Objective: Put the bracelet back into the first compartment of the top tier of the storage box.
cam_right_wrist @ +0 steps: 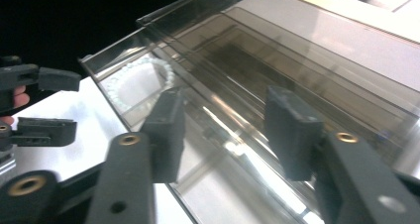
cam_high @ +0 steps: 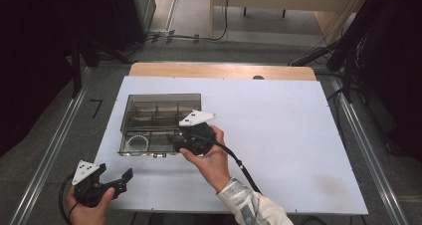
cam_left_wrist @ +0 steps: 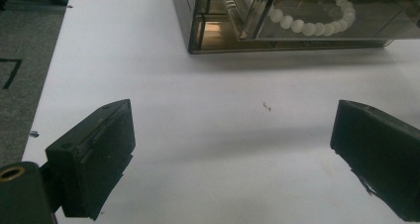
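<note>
A smoky transparent compartment box [cam_high: 159, 123] lies on the white tabletop [cam_high: 278, 135], left of centre. A white bead bracelet [cam_high: 138, 143] rests in its near-left compartment, and shows through the clear wall as bracelet [cam_left_wrist: 307, 21] and bracelet [cam_right_wrist: 138, 80]. My right gripper [cam_high: 175, 143] sits at the box's near right corner. In the right gripper view its jaws [cam_right_wrist: 225, 130] stand apart over the box top [cam_right_wrist: 277, 60] with nothing pressed between them. My left gripper [cam_high: 124, 180] hovers open near the table's front left edge; its jaws [cam_left_wrist: 233, 149] are wide apart over bare tabletop, short of the box [cam_left_wrist: 277, 40].
The white board ends close to my left gripper, with grey floor [cam_left_wrist: 20, 60] beyond. A wooden strip [cam_high: 224, 70] runs along the far edge. Cables and dark stands [cam_high: 348, 46] surround the table. The left gripper [cam_right_wrist: 59, 105] appears far off in the right gripper view.
</note>
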Demonstrator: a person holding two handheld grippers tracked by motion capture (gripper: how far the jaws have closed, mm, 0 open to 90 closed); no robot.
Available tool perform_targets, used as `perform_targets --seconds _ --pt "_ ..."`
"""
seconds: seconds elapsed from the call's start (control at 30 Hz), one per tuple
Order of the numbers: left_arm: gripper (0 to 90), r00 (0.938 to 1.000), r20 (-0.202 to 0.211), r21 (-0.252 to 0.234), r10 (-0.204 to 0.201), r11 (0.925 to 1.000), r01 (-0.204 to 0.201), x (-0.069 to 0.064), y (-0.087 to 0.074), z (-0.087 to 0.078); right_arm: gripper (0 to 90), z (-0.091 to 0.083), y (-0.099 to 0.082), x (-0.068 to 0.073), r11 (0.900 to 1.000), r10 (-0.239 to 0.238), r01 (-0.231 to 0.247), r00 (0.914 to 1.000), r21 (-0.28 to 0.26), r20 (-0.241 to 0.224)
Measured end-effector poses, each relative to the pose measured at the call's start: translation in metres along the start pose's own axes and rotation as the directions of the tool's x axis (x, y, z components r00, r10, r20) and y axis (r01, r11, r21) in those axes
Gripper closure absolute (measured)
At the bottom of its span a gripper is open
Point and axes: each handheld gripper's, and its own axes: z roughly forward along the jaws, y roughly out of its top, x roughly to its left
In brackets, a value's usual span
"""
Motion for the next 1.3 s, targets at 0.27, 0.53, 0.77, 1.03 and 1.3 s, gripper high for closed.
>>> perform_targets --seconds 0.27,0.53,0.77,1.03,1.3 --pt "4.1 1.0000 -0.005 0.002 -0.001 1.0000 0.001 -0.001 -0.001 0.001 34.0 -0.020 -0.014 -0.019 0.9992 0.039 -0.039 0.9967 -0.011 0.071" --pt "4.1 0.9999 -0.011 0.004 0.000 1.0000 0.001 -0.002 -0.001 0.001 24.0 -0.035 -0.028 -0.036 0.9974 0.071 -0.072 0.9880 0.002 0.137" --pt "4.1 1.0000 -0.008 0.007 0.001 1.0000 -0.001 -0.003 -0.001 0.001 16.2 -0.045 -0.043 -0.052 0.9947 0.094 -0.100 0.9767 0.023 0.193" --pt "4.1 0.9999 -0.010 0.009 0.002 1.0000 -0.002 -0.004 -0.001 0.001 14.9 -0.062 -0.063 -0.071 0.9907 0.122 -0.134 0.9510 0.024 0.284" --pt "4.1 1.0000 -0.009 0.009 0.001 1.0000 -0.001 -0.004 -0.001 0.002 14.1 -0.088 -0.088 -0.096 0.9824 0.175 -0.187 0.9114 -0.004 0.372"
